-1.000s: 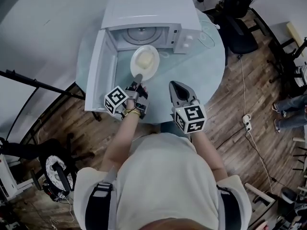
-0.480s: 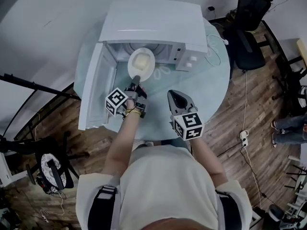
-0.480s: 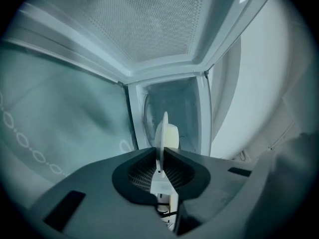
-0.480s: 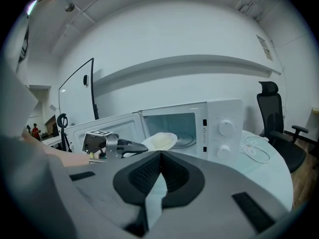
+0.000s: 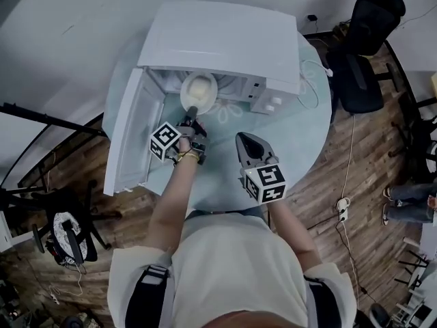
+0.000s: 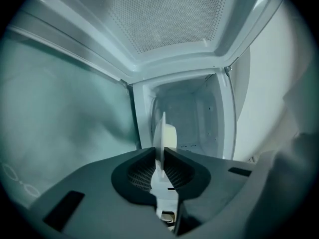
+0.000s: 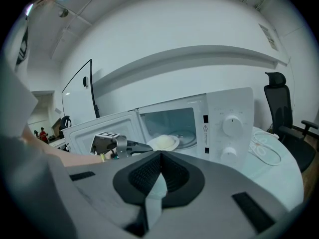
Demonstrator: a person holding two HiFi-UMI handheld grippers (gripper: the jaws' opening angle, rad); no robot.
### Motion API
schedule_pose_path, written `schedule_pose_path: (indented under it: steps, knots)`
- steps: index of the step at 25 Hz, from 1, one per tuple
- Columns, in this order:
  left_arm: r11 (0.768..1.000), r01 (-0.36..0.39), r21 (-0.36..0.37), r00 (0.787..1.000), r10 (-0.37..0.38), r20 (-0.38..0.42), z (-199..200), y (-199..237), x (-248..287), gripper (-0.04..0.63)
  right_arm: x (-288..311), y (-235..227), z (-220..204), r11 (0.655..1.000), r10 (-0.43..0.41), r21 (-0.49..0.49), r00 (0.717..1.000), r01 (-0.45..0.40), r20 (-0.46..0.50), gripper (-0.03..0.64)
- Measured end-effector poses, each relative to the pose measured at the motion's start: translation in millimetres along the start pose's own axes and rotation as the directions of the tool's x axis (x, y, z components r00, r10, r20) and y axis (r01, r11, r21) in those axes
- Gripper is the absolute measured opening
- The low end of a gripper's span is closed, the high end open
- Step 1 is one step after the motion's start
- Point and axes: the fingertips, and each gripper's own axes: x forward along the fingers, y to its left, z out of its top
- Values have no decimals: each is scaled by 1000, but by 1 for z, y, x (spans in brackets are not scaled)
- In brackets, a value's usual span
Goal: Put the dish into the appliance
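- Noted on a round pale-green glass-topped table [image 5: 300,132]: white box-shaped microwave oven [image 5: 225,36], white hinged door [image 5: 130,139] swung wide open to the left.
- Located in the mouth of the oven: round white plate [image 5: 213,96] bearing a pale yellow mound of food [image 5: 199,85]. Roughly level, partly inside the cavity, above the glass turntable [image 7: 187,138]. Contact with the turntable not determinable.
- Clamped on the plate's near rim: left gripper [image 5: 193,110]. Jaws narrow, pads pressed against both faces of the rim.
- Held over the table, to the right of the left one and short of the oven front: right gripper [image 5: 247,139]. Jaws drawn together, nothing between them.
- Recorded on the wooden floor [image 5: 355,176] beyond the table's right edge: black office chair [image 5: 358,74].
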Motion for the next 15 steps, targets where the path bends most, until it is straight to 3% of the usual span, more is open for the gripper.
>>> schedule_pose_path:
  steps: [15]
  knots:
    - [999, -46, -6, 998, 46, 33, 13, 1, 56, 40, 20, -15, -6, 998, 50, 38, 998, -49, -30, 5]
